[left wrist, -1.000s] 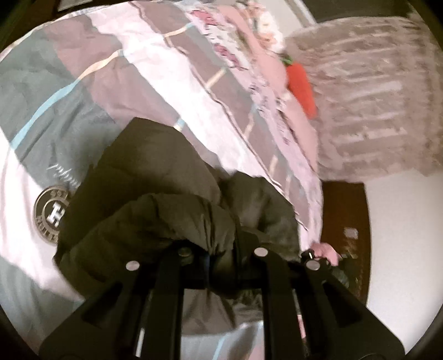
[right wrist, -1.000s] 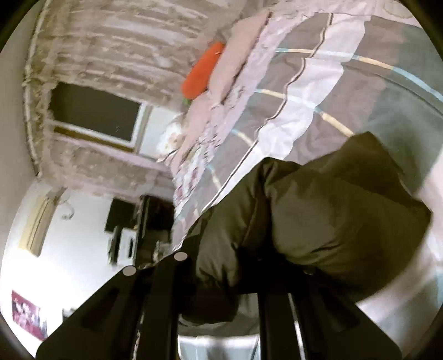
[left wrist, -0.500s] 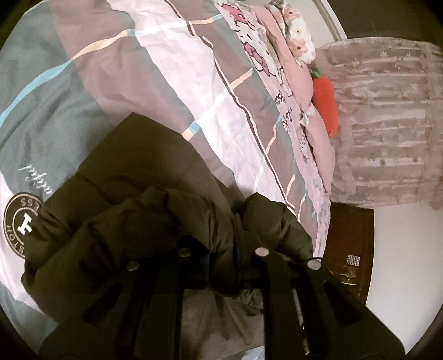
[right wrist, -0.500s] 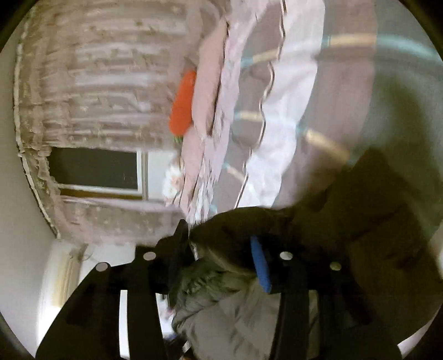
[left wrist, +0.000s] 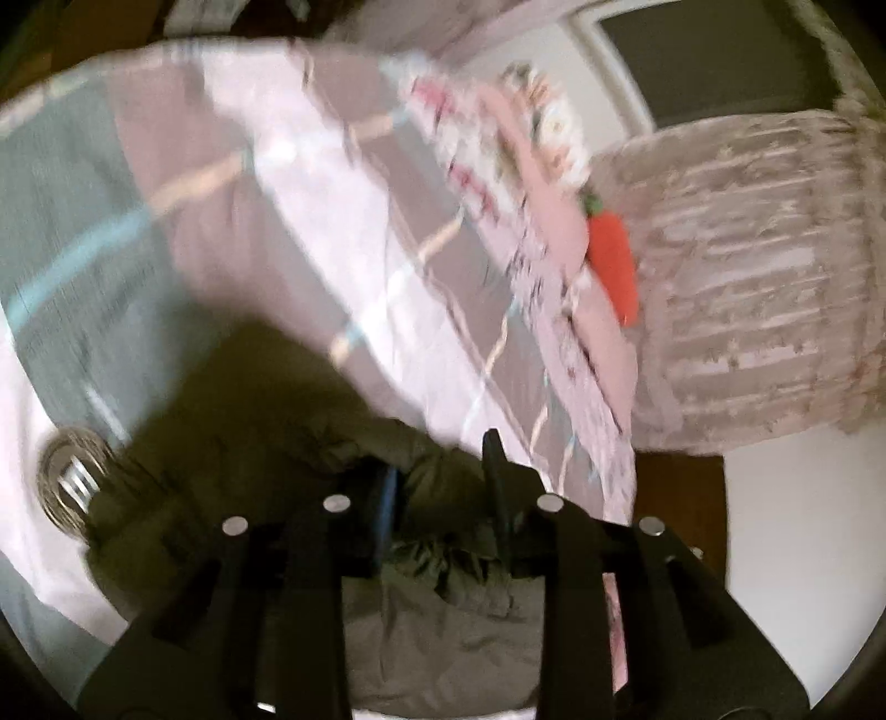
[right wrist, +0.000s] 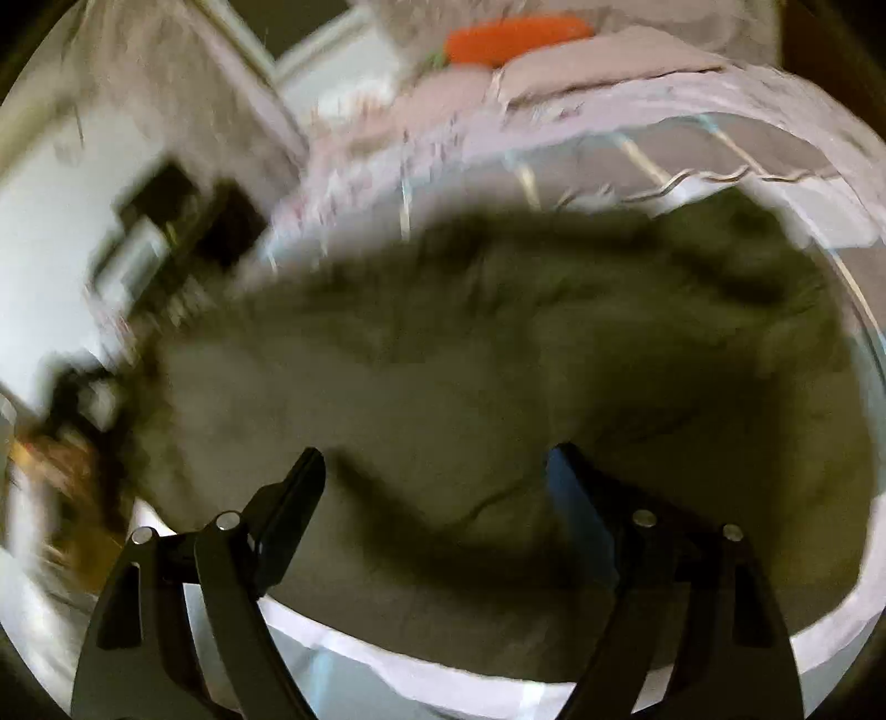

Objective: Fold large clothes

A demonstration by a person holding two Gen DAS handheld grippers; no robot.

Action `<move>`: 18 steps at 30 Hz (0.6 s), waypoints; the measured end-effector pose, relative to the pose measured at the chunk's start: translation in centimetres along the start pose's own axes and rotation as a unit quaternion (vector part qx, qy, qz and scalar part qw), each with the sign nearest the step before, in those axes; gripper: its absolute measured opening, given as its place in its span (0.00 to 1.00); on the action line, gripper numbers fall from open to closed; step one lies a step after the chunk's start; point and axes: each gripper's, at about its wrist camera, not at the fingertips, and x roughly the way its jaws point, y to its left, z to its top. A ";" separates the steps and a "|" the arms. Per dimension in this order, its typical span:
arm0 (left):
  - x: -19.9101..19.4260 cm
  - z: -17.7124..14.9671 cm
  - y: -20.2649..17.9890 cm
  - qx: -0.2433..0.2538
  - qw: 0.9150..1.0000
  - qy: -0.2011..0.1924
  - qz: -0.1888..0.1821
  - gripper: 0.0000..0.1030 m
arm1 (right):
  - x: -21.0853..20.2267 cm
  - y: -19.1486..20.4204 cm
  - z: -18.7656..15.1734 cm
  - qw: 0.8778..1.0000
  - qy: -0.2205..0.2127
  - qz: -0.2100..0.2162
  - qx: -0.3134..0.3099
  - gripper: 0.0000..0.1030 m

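A dark olive puffy jacket [left wrist: 266,421] lies bunched on the plaid bedspread [left wrist: 310,210]. In the left wrist view my left gripper [left wrist: 440,487] has its fingers apart, with a fold of the jacket lying between them; the frame is blurred. In the right wrist view the jacket [right wrist: 498,354] fills the middle. My right gripper [right wrist: 437,476] is wide open just above it, holding nothing.
A pink pillow [left wrist: 559,221] and an orange carrot-shaped cushion [left wrist: 612,266] lie at the head of the bed, the cushion also in the right wrist view [right wrist: 515,33]. Lace curtains [left wrist: 742,277] and a dark wooden cabinet [left wrist: 678,498] stand beyond the bed. A round logo [left wrist: 72,487] marks the bedspread.
Both grippers have opened and let go of the jacket, the right one first. The jacket has dropped onto the bed. Both cameras are moving, so the frames are blurred.
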 end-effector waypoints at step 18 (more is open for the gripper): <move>-8.2 1.9 -2.0 -0.012 0.986 -0.101 -0.133 0.86 | 2.0 -1.2 -0.6 0.999 -0.004 -0.037 0.026 0.81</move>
